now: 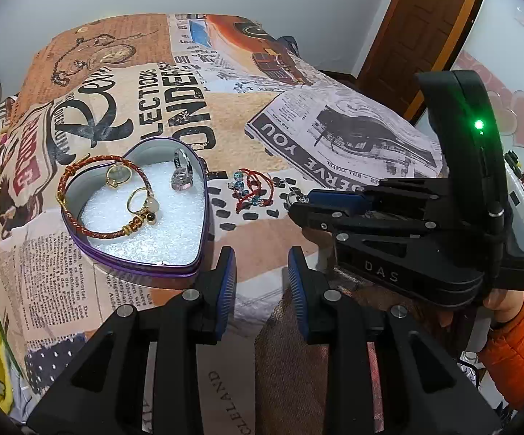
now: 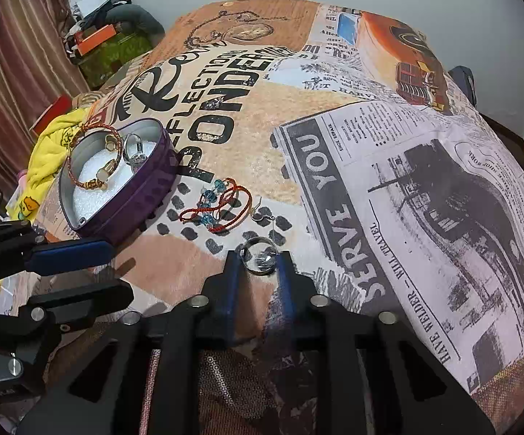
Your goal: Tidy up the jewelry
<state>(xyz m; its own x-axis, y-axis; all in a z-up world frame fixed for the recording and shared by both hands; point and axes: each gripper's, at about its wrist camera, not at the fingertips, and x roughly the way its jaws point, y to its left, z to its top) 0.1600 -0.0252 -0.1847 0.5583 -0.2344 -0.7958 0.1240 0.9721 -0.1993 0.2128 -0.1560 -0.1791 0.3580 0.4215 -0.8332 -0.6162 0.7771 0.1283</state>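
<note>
Jewelry is partly sorted. From the left wrist view, the purple heart-shaped tin [image 1: 131, 257] with white foam lining already holds a red-and-gold braided bangle [image 1: 91, 195], two gold rings [image 1: 131, 195] and a silver ring [image 1: 183, 174]. The left gripper [image 1: 262, 272] hovers near the tin, its pads apart and empty. A red cord bracelet with blue beads [image 1: 253, 190] lies on the printed cloth [image 1: 334, 137].

From the right wrist view, the right gripper [image 2: 258, 264] is clamped on a silver ring with a clear stone [image 2: 260, 255], near the cord bracelet and a thin silver earring [image 2: 262, 215]. By my estimate, about half remains.
</note>
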